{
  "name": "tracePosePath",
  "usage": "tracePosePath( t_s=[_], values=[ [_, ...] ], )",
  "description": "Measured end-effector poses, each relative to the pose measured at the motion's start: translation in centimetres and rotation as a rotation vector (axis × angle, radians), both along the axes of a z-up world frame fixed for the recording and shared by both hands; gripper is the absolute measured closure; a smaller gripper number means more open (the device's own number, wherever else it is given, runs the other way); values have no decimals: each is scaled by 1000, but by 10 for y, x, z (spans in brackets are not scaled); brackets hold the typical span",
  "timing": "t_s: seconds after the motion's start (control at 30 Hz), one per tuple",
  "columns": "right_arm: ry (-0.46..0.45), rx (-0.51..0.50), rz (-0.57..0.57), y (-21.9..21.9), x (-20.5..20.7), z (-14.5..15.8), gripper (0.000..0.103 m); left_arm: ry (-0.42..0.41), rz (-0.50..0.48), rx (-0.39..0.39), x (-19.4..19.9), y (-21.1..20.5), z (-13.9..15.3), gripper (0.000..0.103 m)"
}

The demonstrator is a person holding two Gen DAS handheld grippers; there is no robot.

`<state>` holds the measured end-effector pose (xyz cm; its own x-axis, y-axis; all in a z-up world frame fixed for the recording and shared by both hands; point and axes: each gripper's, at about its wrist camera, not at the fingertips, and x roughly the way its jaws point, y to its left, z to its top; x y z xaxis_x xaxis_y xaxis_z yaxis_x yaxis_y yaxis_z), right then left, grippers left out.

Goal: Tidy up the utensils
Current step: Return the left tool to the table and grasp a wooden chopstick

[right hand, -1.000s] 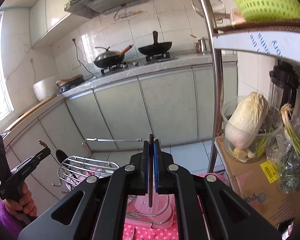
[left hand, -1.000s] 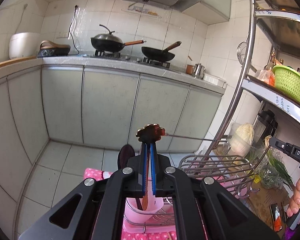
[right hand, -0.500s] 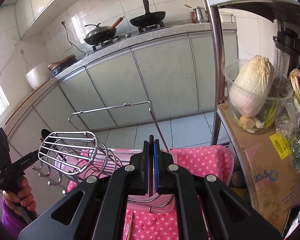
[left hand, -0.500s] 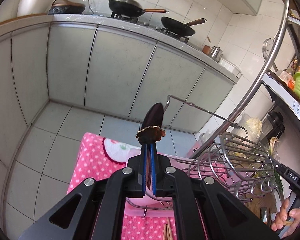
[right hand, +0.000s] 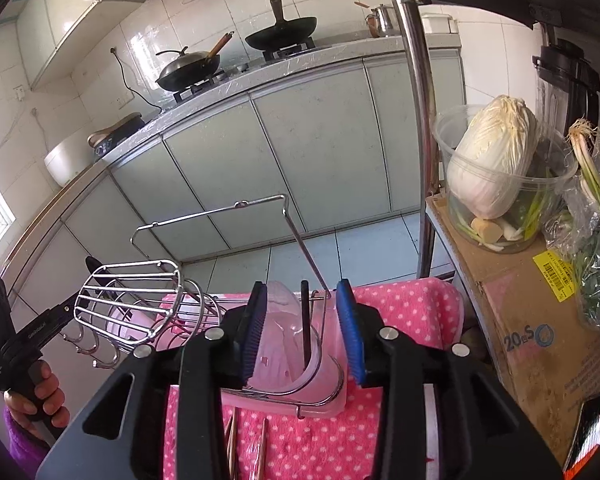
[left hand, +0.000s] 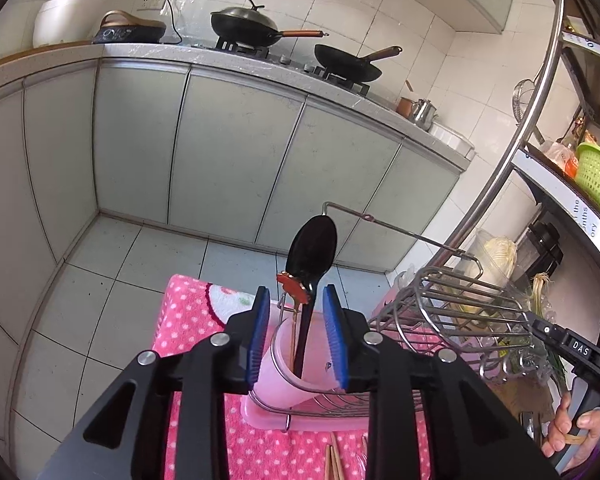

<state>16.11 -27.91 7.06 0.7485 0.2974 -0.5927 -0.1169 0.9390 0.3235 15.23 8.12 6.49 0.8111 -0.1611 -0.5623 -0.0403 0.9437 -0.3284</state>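
Observation:
My left gripper (left hand: 296, 336) is open above a pink cup (left hand: 290, 376) in the wire utensil rack (left hand: 452, 316). A black spoon (left hand: 312, 252) and a thin brown utensil with a flower-shaped end (left hand: 293, 286) stand in that cup, free of my fingers. My right gripper (right hand: 302, 334) is open over another pink cup (right hand: 288, 354), where a thin black utensil (right hand: 305, 326) stands between the blue pads without touching them. Chopsticks (right hand: 232, 436) lie on the pink dotted cloth (right hand: 400, 304) in front.
The rack's tall wire handle (right hand: 236, 206) rises behind the cups. A cardboard box (right hand: 532, 340) with a tub of cabbage (right hand: 496, 160) sits on the right beside a steel shelf post (right hand: 420, 128). Kitchen cabinets (left hand: 228, 160) and tiled floor lie beyond.
Both grippers have opened. The left let go of the flower-ended utensil and the right let go of the thin black utensil; both now stand in the pink cups.

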Motion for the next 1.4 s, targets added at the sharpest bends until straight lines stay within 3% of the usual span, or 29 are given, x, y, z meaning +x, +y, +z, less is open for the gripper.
tracePosePath(
  t_s=[0.27,0.5,0.63,0.83,1.07,1.23,1.4],
  values=[
    [-84,-5,-19,0,-57,18,66,-26,-46,0,-34,-8,15,73],
    [-63,24,4,4,-103,3,66,37,-119,40,-63,-29,3,73],
    [-24,24,18,8,-118,-15,66,141,-155,71,-69,-43,-24,73],
    [57,15,42,16,-127,-52,66,359,-229,44,-62,-64,-83,75],
    [105,21,54,15,-126,-77,66,529,-278,72,-39,-88,-134,84],
    [126,46,57,10,-123,-87,66,629,-280,93,-23,-100,-162,86],
    [131,52,67,9,-120,-91,66,670,-291,102,-16,-107,-176,88]
  ],
)
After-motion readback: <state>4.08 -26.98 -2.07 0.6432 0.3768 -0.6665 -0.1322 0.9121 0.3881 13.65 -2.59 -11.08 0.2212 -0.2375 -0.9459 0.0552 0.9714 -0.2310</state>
